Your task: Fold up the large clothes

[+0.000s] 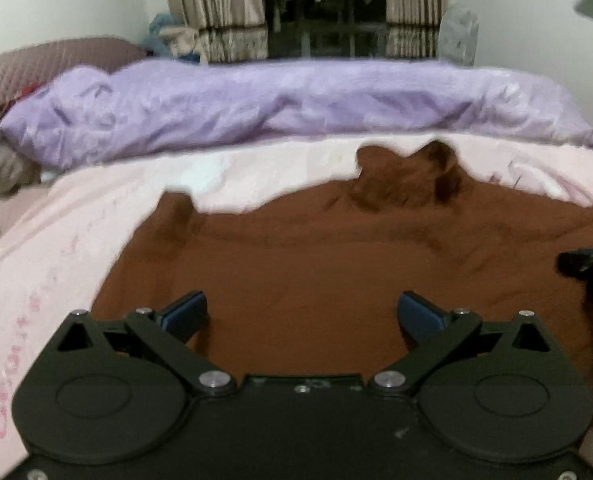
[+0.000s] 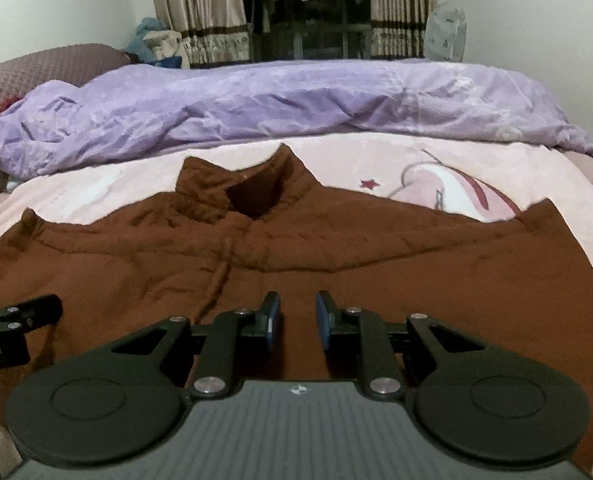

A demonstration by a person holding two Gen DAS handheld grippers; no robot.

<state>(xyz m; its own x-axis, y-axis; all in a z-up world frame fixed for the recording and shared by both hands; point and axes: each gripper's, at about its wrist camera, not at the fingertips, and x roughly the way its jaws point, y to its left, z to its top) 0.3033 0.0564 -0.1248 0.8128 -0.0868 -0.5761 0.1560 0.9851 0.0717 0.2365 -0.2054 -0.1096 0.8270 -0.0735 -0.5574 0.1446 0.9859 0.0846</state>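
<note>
Brown jacket point(image 2: 296, 256) spread flat on the pink blanket point(image 2: 96, 188) of the bed, collar point(image 2: 252, 192) pointing toward the rumpled purple quilt point(image 2: 276, 100) along the far side. The garment lay open at full width, its shoulders and front still unfolded; no crease or turned-over panel was visible, so the folding appeared to be at its very start, with every fold still to be made. The left hand-held gripper point(image 1: 302, 312) hovered low over the jacket's near left part with its jaws spread wide and nothing between them. The right hand-held gripper point(image 2: 296, 322) hung over the near middle of the jacket, jaws drawn close together but with a narrow gap showing; no cloth appeared pinched between its pads. The near hem lay out of view beneath both tools.
</note>
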